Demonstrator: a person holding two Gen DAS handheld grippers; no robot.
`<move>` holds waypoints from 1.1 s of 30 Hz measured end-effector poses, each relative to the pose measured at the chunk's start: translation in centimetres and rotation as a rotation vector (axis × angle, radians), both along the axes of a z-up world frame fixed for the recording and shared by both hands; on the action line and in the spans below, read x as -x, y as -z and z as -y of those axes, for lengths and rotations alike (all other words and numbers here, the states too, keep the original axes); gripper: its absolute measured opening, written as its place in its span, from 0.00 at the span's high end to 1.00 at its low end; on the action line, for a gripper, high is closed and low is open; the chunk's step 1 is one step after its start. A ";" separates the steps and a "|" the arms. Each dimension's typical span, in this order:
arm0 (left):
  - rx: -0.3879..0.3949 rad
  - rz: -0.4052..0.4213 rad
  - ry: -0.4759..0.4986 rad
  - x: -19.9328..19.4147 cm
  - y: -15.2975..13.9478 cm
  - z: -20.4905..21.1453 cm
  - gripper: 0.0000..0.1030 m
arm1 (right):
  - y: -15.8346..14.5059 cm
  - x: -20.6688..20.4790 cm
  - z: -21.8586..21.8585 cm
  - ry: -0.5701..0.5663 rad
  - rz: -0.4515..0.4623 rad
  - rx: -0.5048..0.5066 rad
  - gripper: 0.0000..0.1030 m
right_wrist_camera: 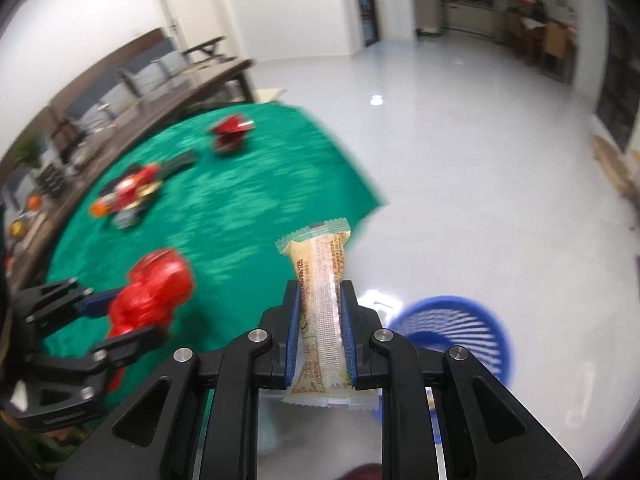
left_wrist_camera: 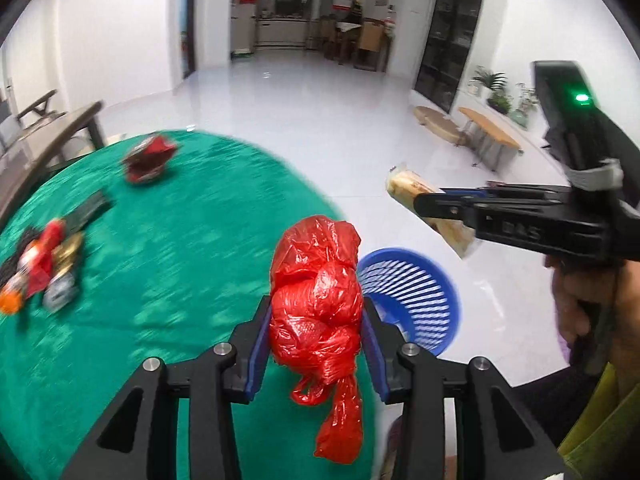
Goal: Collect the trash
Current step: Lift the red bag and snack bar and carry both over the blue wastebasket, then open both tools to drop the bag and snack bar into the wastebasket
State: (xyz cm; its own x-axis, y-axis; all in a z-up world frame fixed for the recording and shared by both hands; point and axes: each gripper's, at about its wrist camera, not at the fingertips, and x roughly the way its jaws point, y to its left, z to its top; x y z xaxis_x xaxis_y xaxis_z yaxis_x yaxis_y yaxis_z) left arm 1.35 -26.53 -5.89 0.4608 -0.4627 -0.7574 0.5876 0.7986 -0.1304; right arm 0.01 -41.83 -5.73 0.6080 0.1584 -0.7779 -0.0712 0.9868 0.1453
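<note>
1. The red plastic bag [left_wrist_camera: 316, 312] is a crumpled, glossy bundle, knotted low down, with a loose tail hanging below the knot.
2. The left gripper [left_wrist_camera: 316, 316] pinches this bag between its blue pads, one pad pressing each flank; the bundle rises past the fingertips toward 12 o'clock and its tail drops toward 6 o'clock.
3. The bag hangs over the near edge of the green tablecloth [left_wrist_camera: 168, 248], with the blue basket [left_wrist_camera: 416, 296] on the floor just beside it at 3 o'clock.
4. The snack wrapper [right_wrist_camera: 322, 304] is a long, pale beige packet with crimped ends, a clear seam down its middle and brown print.
5. The right gripper [right_wrist_camera: 322, 308] is pressed together on this wrapper across its width; the top end sticks out toward 12 o'clock, the bottom end below the pads.
6. In the right wrist view the blue basket sits at 4 o'clock of the wrapper, on the white floor [right_wrist_camera: 480, 160].
7. More trash lies on the cloth: a crumpled red packet [left_wrist_camera: 148, 158] at 11 o'clock and a blurred heap of wrappers [left_wrist_camera: 40, 268] at 9 o'clock of the bag.
</note>
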 end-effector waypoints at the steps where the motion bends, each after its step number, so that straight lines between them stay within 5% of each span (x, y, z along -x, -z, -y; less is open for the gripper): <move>1: 0.012 -0.009 0.022 -0.2 -0.1 1.6 0.59 | 0.0 -0.1 1.3 0.022 -0.005 0.014 0.83; 10: 0.070 -0.114 0.102 -2.8 3.3 11.2 0.59 | 5.1 -0.1 12.6 0.241 -0.123 -0.032 0.83; 27: 0.023 -0.210 0.158 -4.9 10.0 20.2 0.57 | 9.5 0.2 19.4 0.350 -0.205 -0.161 0.82; 30: 0.023 -0.222 0.157 -5.1 10.7 20.8 0.40 | 10.1 -0.1 19.8 0.361 -0.211 -0.160 0.79; 33: 0.010 -0.218 0.138 -5.6 10.6 21.1 0.38 | 10.1 0.0 20.3 0.382 -0.202 -0.175 0.56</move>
State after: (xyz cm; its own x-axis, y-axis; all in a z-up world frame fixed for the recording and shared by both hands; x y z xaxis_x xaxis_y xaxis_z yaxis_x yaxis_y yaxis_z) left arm 6.90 -47.65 -16.50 0.2190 -0.5176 -0.8271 0.6477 0.7111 -0.2735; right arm -0.02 -62.09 -15.83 0.4874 0.0917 -0.8684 0.3394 0.8964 0.2851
